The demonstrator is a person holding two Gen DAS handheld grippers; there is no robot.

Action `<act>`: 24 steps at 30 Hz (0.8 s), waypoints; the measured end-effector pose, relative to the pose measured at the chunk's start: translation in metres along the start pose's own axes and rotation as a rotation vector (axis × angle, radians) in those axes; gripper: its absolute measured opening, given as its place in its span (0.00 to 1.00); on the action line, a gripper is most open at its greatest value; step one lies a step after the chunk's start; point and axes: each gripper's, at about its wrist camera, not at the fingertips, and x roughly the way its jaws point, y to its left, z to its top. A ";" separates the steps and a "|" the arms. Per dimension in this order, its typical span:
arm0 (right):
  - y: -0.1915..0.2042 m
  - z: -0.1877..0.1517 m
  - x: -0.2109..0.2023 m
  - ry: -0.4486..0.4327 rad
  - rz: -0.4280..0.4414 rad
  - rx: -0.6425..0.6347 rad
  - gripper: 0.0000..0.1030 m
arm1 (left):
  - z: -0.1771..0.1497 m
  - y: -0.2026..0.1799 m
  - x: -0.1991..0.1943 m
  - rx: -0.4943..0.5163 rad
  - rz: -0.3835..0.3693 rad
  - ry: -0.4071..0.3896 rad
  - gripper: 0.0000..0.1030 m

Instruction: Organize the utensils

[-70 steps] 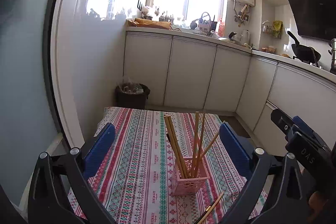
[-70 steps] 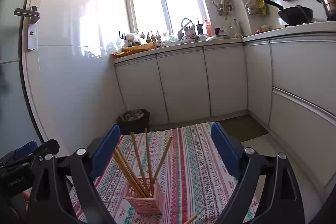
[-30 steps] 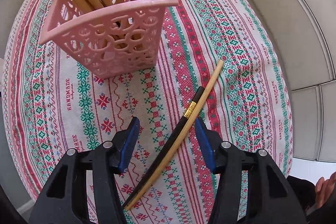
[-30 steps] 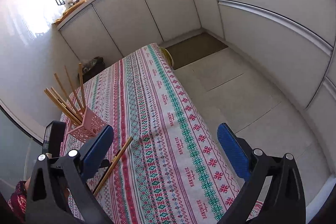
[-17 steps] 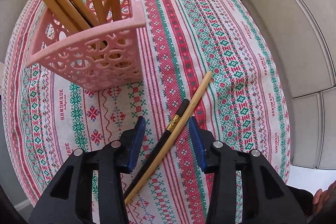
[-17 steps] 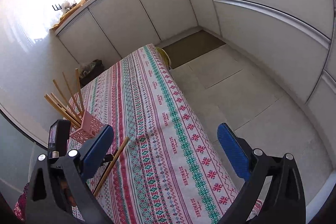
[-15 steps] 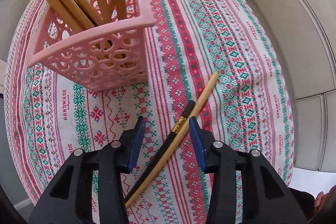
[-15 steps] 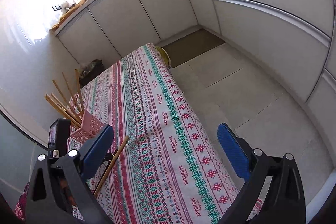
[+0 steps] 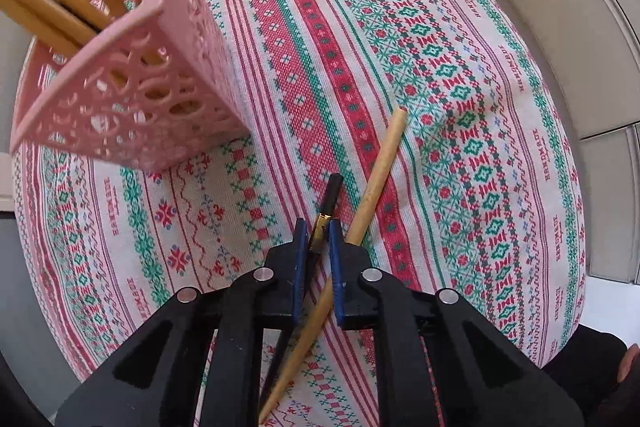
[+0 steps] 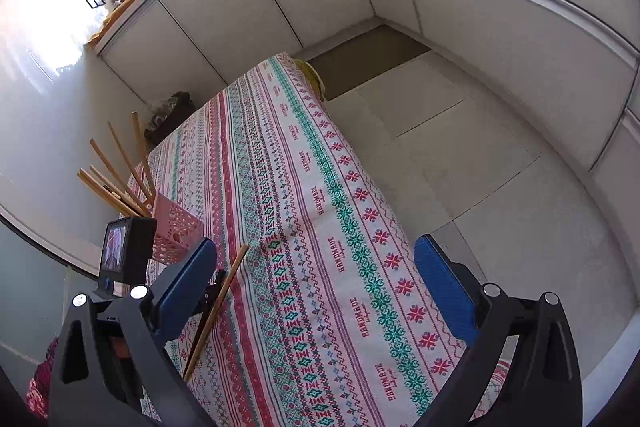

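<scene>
In the left wrist view, the left gripper (image 9: 319, 233) has its fingers (image 9: 300, 255) pressed narrow around the black chopstick (image 9: 330, 193), holding it at the gold band near its top end. The wooden chopstick (image 9: 378, 175) lies on the striped cloth (image 9: 460, 99) just beside the black one; it passes under the right finger and is not between the two. The pink basket (image 9: 132, 99) stands on the cloth to the upper left, near the gripper, with several wooden chopsticks (image 9: 48, 15) leaning in it.

In the right wrist view, the right gripper (image 10: 316, 287) hangs above the covered counter (image 10: 280, 155) with its fingers (image 10: 440, 283) wide apart and nothing between them. At the left, the same basket (image 10: 176, 231) stands near the edge of the counter. The wooden chopstick (image 10: 224, 291) and the black one (image 10: 214, 289) lie side by side below it, partly hidden behind the left finger.
</scene>
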 end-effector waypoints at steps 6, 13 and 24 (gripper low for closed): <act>0.036 -0.014 0.047 0.143 -0.090 -0.097 0.93 | -0.071 0.036 -0.016 -0.211 -0.250 -0.073 0.06; 0.101 -0.038 0.100 0.267 -0.112 -0.202 0.92 | -0.125 0.096 -0.071 -0.336 -0.375 -0.299 0.06; 0.176 -0.066 0.171 0.239 -0.215 -0.452 0.65 | -0.157 0.157 -0.148 -0.353 -0.472 -0.531 0.07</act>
